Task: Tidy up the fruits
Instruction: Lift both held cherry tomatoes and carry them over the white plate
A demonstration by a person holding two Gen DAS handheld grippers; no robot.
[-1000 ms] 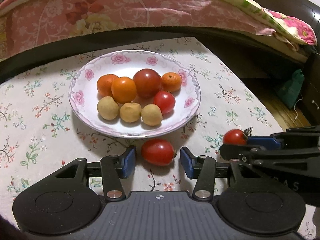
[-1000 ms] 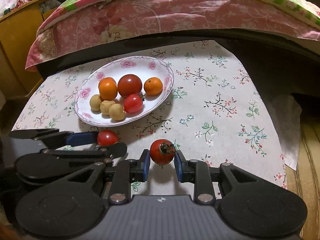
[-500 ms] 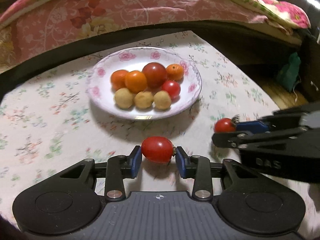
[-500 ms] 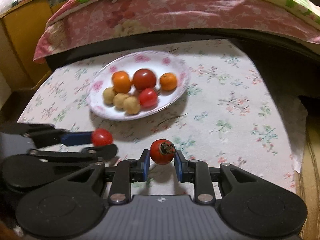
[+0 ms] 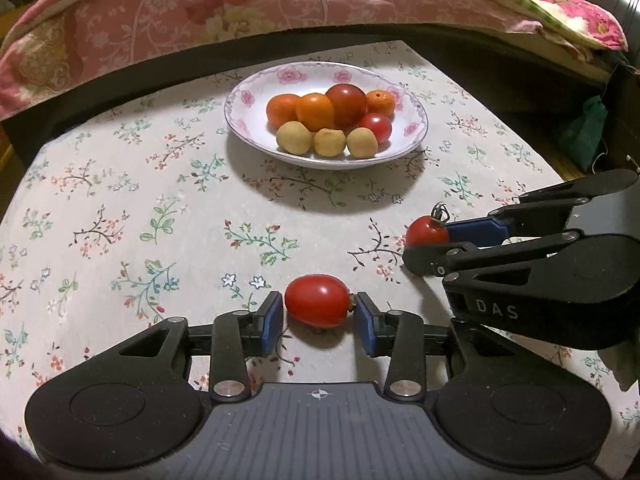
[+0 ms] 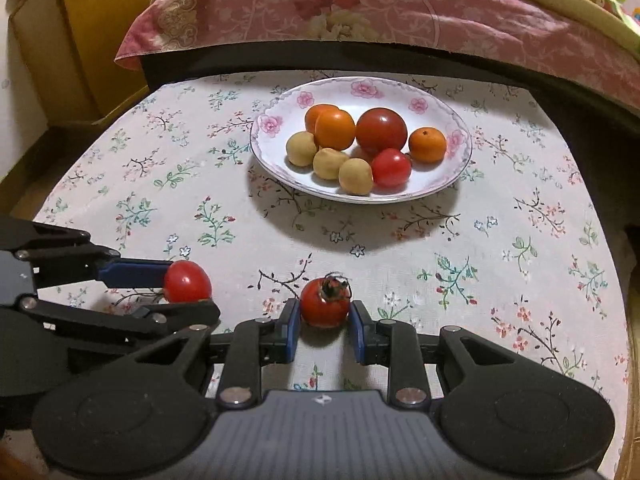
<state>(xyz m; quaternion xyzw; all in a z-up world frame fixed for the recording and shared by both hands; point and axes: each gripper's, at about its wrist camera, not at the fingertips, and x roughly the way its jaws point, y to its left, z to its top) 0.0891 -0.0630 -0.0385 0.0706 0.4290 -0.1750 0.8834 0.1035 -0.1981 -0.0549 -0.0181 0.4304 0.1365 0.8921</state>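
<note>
An oval tomato (image 5: 317, 306) is held crosswise between the left claw (image 5: 318, 317), whose jaws are opening, while a stemmed tomato (image 6: 325, 301) is clamped in the narrow right claw (image 6: 323, 325), the plate (image 6: 276, 164) lying ahead of both across the surface (image 6: 520, 216).

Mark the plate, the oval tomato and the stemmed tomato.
plate (image 5: 240, 98): left wrist view, bare left rim.
oval tomato (image 5: 317, 306): left wrist view, middle of its skin.
stemmed tomato (image 6: 324, 309): right wrist view, red body below the stem.
</note>
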